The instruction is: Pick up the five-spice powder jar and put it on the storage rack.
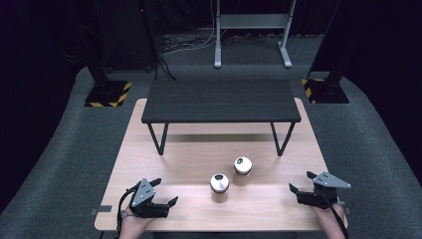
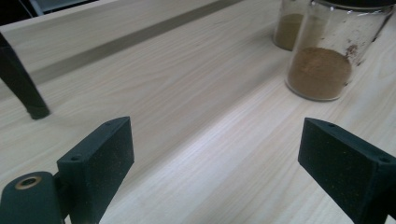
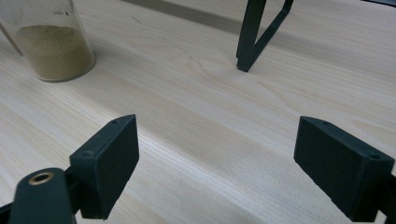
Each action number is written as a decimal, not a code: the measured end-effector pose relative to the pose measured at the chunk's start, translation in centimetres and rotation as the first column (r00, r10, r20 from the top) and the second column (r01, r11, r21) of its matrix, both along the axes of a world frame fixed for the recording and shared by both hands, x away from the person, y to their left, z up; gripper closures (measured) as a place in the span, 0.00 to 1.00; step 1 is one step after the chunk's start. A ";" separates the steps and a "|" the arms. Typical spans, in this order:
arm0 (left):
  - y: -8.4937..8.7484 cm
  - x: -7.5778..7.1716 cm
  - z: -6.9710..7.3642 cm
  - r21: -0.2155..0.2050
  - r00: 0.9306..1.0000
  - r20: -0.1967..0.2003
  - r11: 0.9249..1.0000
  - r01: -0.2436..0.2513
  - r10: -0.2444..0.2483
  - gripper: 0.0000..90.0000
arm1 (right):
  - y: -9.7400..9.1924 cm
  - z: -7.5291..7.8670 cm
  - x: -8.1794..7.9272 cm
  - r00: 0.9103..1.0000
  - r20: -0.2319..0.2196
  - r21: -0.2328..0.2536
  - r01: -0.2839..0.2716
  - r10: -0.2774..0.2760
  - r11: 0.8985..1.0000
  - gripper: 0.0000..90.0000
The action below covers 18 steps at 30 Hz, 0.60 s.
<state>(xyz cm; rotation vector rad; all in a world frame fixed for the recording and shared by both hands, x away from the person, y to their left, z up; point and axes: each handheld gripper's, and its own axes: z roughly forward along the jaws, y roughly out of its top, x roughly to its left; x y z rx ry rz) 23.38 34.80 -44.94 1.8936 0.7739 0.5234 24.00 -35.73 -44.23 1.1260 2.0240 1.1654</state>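
Surface: pale wood table (image 1: 149,164), black shelf (image 1: 221,101) at its far side.
Jars: near jar (image 1: 219,183) and far jar (image 1: 242,166), upright, lidded, powder inside, just beside each other.
Left gripper (image 1: 166,191): jaws wide, empty; near jar ahead-right, closer.
Right gripper (image 1: 301,181): jaws apart, empty; far jar ahead-left.

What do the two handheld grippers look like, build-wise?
Both match: the left gripper and right gripper are matte black, each topped by a grey three-cornered plate with small dark dots. The jaws are blocky black wedges with flat, finely textured pads and small screw holes. A black cable trails from each toward the person.
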 end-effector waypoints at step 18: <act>-2.5 0.5 0.1 0.007 0.995 -0.009 0.995 0.099 -0.099 0.11 | 0.1 0.0 0.0 1.000 -0.003 -0.004 -0.002 0.002 1.000 0.14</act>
